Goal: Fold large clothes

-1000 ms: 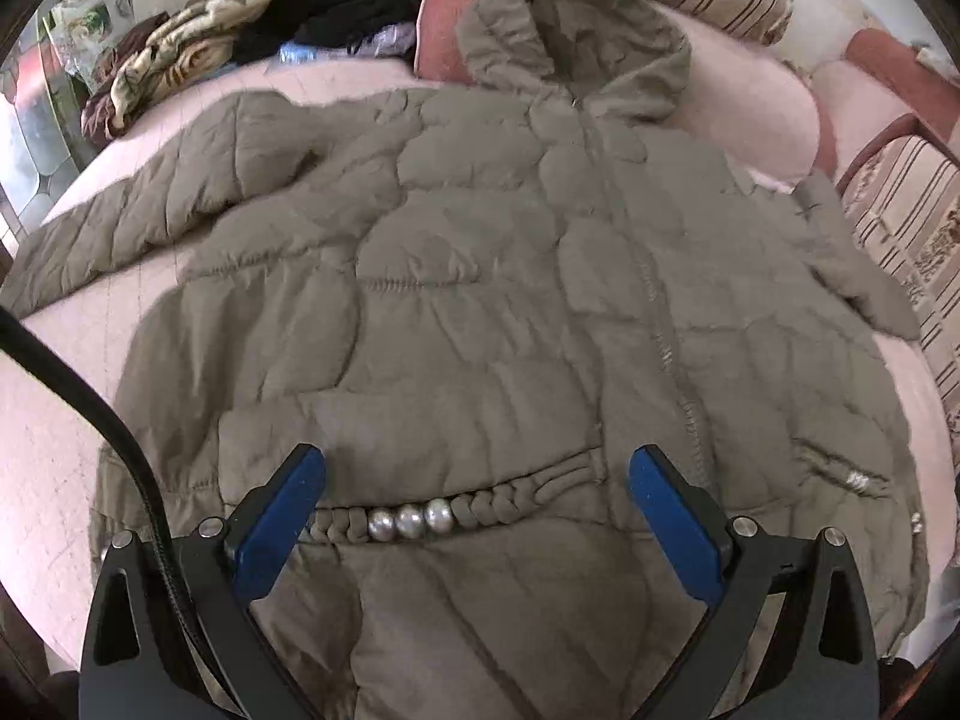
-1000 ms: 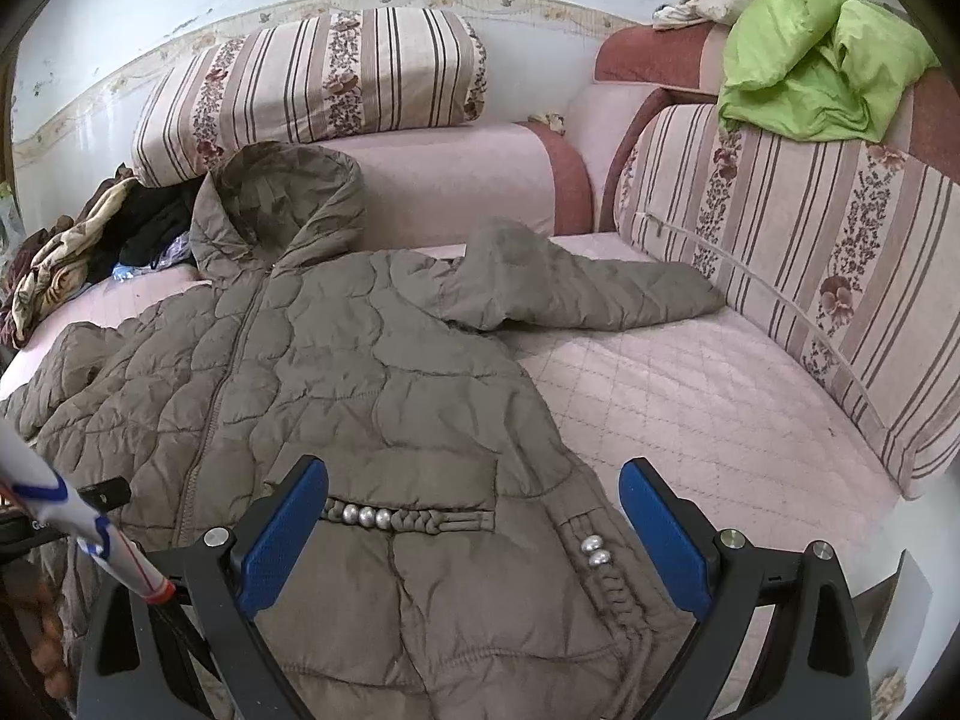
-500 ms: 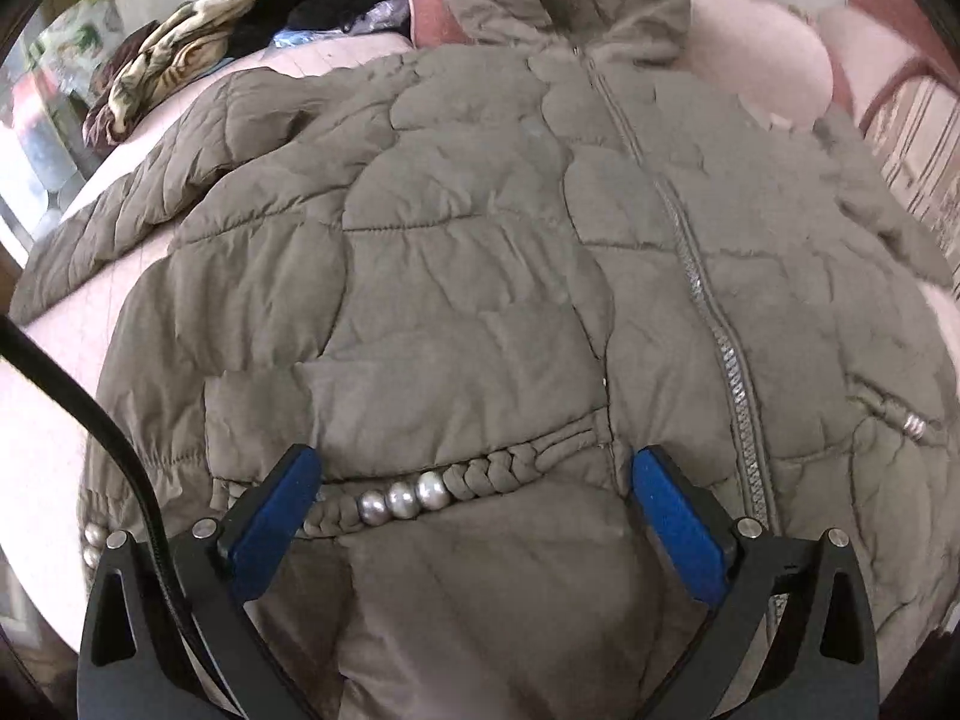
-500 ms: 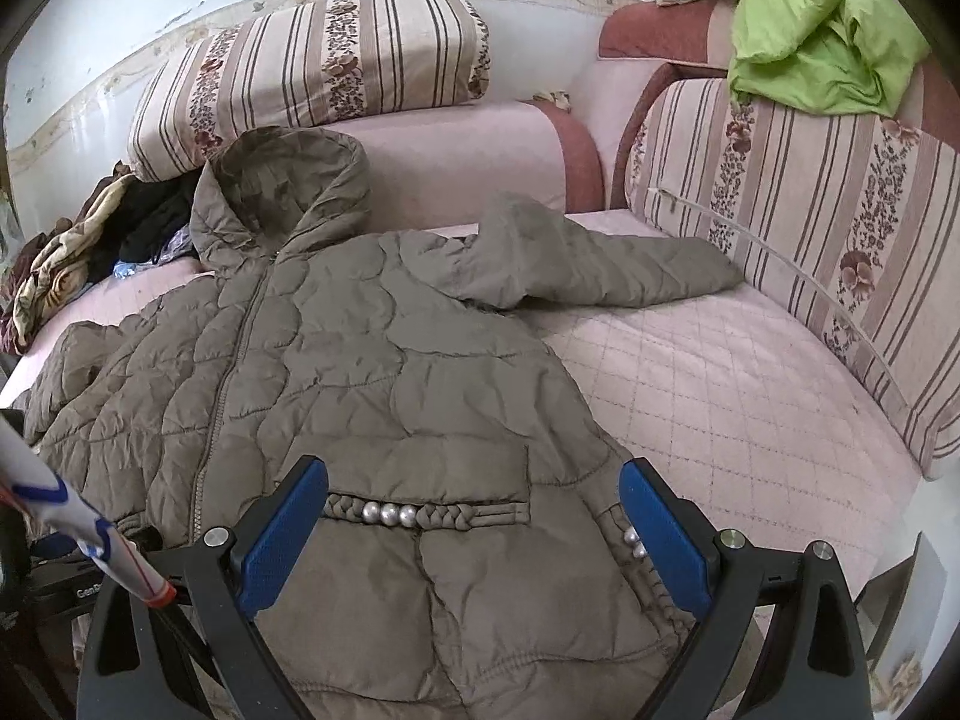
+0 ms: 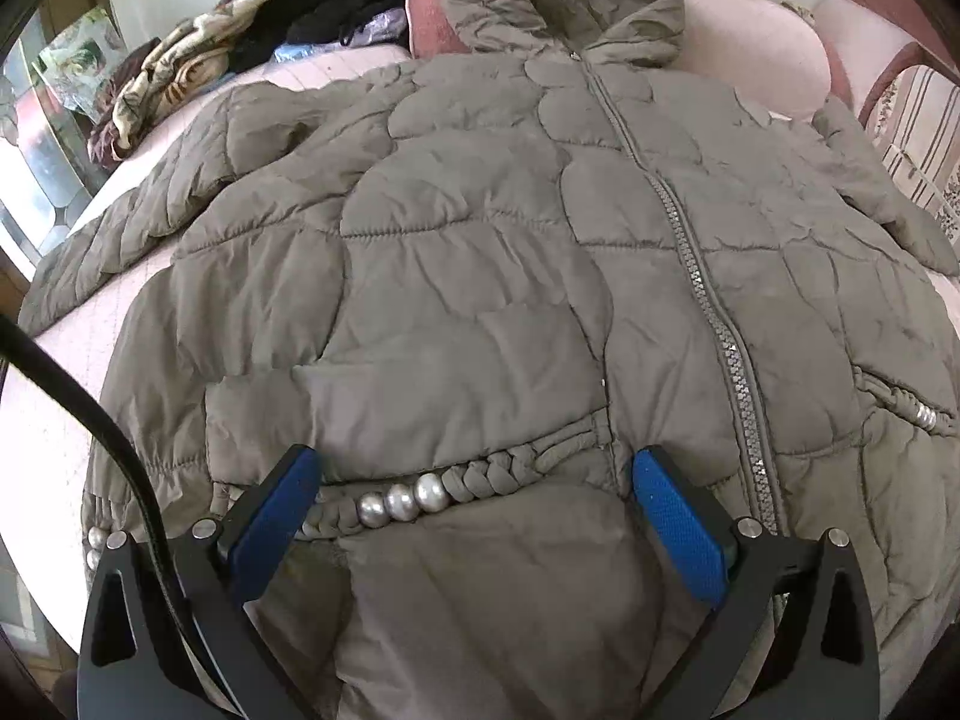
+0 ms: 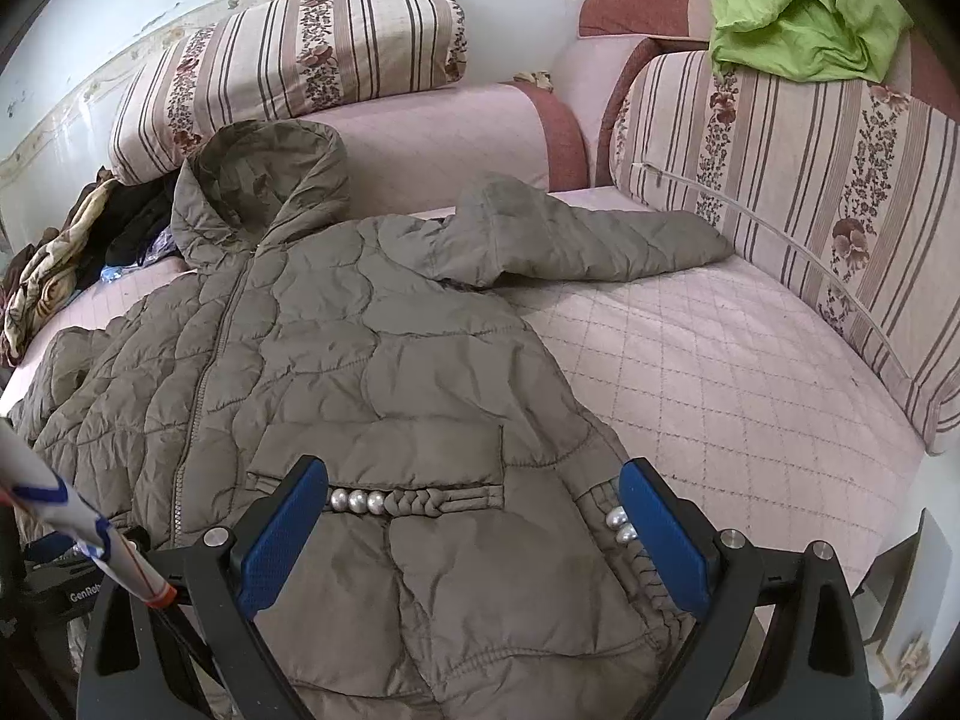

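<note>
An olive quilted hooded jacket (image 5: 480, 252) lies spread front-up on a pink quilted sofa seat (image 6: 720, 372), zipped, hood toward the backrest. It also fills the right wrist view (image 6: 372, 360), with one sleeve (image 6: 588, 240) stretched to the right. My left gripper (image 5: 474, 516) is open and empty, low over the left pocket's braided trim with pearls (image 5: 402, 501). My right gripper (image 6: 474, 522) is open and empty, over the right pocket trim (image 6: 384, 501) near the hem.
Striped floral cushions (image 6: 288, 66) line the backrest and right side (image 6: 828, 192). A green garment (image 6: 804, 18) lies on the right armrest top. A pile of dark and patterned clothes (image 5: 240, 72) sits at the far left. A black cable (image 5: 120, 456) crosses the left wrist view.
Both grippers have moved lower and closer to the jacket's lower front; the jacket looks larger in both views. The jacket itself has not moved. Both stay open.
</note>
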A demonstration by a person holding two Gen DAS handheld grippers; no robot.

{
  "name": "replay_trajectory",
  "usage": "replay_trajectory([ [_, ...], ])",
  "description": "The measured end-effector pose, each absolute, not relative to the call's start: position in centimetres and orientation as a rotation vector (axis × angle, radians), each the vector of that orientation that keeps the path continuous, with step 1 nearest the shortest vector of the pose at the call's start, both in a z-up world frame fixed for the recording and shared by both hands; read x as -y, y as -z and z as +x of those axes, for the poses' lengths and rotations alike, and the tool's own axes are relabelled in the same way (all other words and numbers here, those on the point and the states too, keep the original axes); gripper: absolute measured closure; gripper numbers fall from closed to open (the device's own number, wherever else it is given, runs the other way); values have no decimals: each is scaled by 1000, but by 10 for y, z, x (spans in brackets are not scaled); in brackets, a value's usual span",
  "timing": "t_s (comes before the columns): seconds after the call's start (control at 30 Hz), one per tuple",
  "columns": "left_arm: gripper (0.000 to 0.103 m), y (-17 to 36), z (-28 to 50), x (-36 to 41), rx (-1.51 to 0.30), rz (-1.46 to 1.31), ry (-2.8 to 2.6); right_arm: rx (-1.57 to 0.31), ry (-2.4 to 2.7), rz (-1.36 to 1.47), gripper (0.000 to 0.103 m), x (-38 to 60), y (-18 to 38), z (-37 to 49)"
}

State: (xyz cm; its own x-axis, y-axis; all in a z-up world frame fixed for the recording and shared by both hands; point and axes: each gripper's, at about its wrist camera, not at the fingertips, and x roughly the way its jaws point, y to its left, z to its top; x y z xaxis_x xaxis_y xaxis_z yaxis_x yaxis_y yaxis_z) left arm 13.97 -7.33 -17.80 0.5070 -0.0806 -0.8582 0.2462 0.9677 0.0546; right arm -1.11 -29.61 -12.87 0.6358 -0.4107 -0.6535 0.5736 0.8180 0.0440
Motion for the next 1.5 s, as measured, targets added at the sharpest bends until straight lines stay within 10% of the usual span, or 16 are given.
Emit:
replay_trajectory([
  [1.5, 0, 177, 138, 75, -1025, 200, 192, -727, 565, 323, 3, 308, 151, -5],
])
